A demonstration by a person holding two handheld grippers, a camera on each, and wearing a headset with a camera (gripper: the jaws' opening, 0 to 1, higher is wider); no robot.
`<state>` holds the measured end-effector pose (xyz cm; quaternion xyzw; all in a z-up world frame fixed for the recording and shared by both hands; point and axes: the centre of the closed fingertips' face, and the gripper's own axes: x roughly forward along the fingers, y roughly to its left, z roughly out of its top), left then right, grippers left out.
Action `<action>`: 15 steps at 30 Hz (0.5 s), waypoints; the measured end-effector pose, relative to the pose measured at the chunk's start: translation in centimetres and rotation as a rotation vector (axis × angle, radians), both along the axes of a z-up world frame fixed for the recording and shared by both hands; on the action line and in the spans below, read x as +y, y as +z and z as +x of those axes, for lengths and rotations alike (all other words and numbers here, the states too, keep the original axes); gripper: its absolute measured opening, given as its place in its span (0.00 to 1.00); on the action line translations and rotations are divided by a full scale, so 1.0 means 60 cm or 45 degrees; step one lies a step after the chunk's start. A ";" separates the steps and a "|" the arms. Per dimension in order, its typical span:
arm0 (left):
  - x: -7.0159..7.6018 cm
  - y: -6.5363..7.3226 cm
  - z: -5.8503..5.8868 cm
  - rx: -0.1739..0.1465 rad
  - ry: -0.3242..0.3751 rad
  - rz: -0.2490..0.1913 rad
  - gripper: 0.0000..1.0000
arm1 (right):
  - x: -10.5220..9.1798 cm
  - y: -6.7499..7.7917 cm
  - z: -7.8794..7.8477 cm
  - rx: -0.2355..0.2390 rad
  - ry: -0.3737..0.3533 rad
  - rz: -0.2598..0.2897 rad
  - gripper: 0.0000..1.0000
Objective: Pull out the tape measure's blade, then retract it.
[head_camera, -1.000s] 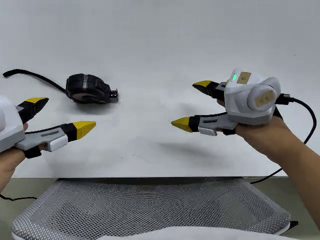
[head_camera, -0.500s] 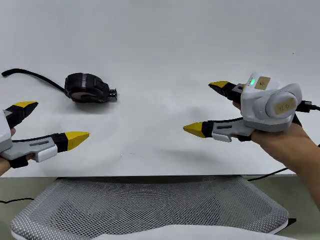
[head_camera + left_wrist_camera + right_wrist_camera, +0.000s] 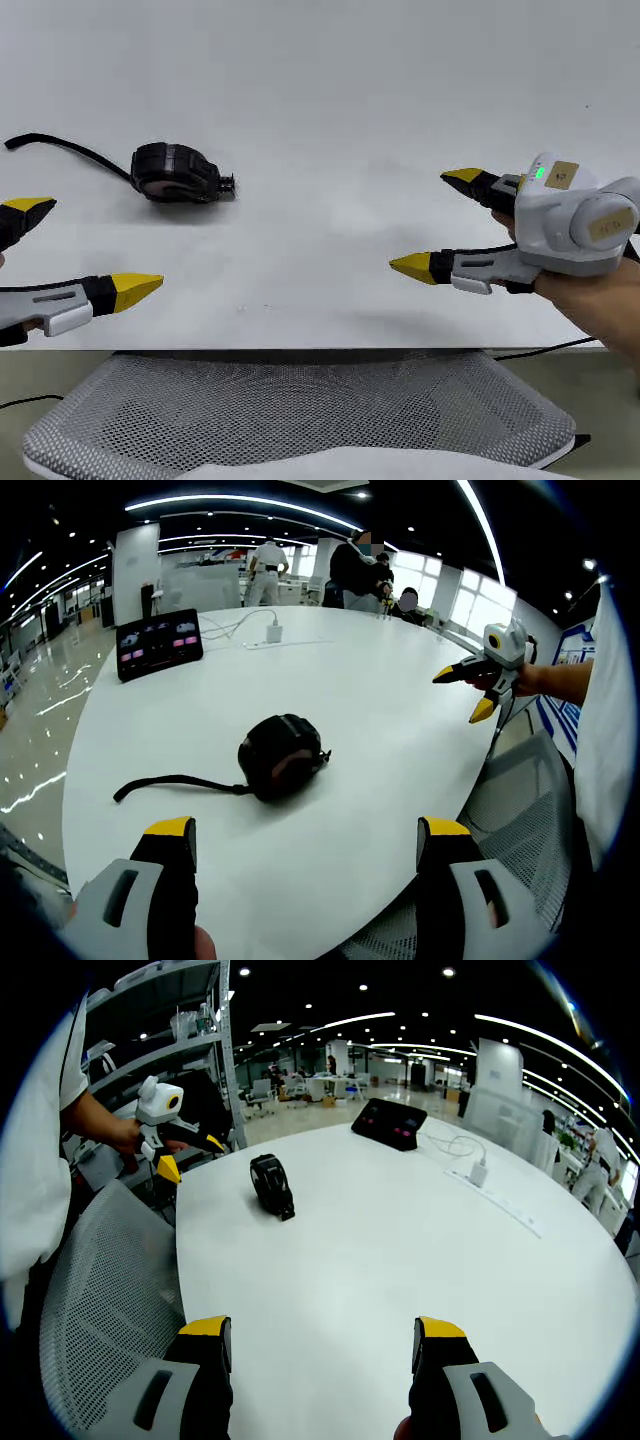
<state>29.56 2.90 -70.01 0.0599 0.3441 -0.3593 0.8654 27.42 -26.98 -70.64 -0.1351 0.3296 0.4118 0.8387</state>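
Observation:
A black tape measure (image 3: pixel 176 174) lies on the white table (image 3: pixel 330 110) at the left, its strap trailing to the left and its blade fully inside the case. In the left gripper view the tape measure (image 3: pixel 280 757) sits ahead of my open left gripper (image 3: pixel 305 845), well apart from it. In the head view the left gripper (image 3: pixel 85 250) hangs at the table's front left edge. My right gripper (image 3: pixel 440 222) is open and holds nothing at the front right. From the right gripper view, the tape measure (image 3: pixel 271 1184) lies far off to the left of my right gripper (image 3: pixel 320 1345).
A grey mesh chair back (image 3: pixel 300 410) sits below the table's front edge. A dark tablet (image 3: pixel 158 641) and a white charger with a cable (image 3: pixel 272 633) lie at the table's far side. Several people stand beyond the table.
Both grippers have drawn apart and back toward the front edge, the left one leftward and the right one rightward. The tape measure has not moved.

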 end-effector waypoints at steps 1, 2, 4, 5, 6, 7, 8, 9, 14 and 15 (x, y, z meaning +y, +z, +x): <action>0.000 0.000 -0.002 0.001 -0.004 0.004 0.89 | -0.002 0.000 -0.002 0.001 -0.003 -0.002 0.72; 0.000 0.001 -0.004 -0.003 -0.010 0.005 0.90 | -0.004 -0.001 -0.004 0.003 -0.004 -0.005 0.72; 0.000 0.002 -0.008 0.001 -0.021 0.004 0.91 | -0.008 0.000 -0.009 0.004 -0.006 -0.006 0.72; -0.001 0.005 -0.010 -0.002 -0.028 -0.007 0.91 | -0.009 0.001 -0.010 0.002 -0.009 -0.008 0.72; -0.001 0.006 -0.012 -0.005 -0.033 -0.005 0.91 | -0.011 0.002 -0.012 0.005 -0.012 -0.003 0.72; 0.000 0.005 -0.013 -0.009 -0.045 0.008 0.91 | -0.013 0.002 -0.015 0.007 -0.016 -0.001 0.72; 0.002 0.004 -0.014 -0.009 -0.046 0.018 0.91 | -0.015 0.002 -0.016 0.006 -0.019 -0.004 0.72; 0.000 0.005 -0.016 -0.002 -0.051 0.002 0.91 | -0.017 0.001 -0.018 0.010 -0.023 -0.005 0.72; 0.006 0.005 -0.019 -0.008 -0.040 0.011 0.91 | -0.027 0.001 -0.025 0.018 -0.051 0.002 0.71; 0.007 0.005 -0.020 -0.005 -0.039 0.007 0.91 | -0.029 0.001 -0.026 0.017 -0.054 0.000 0.71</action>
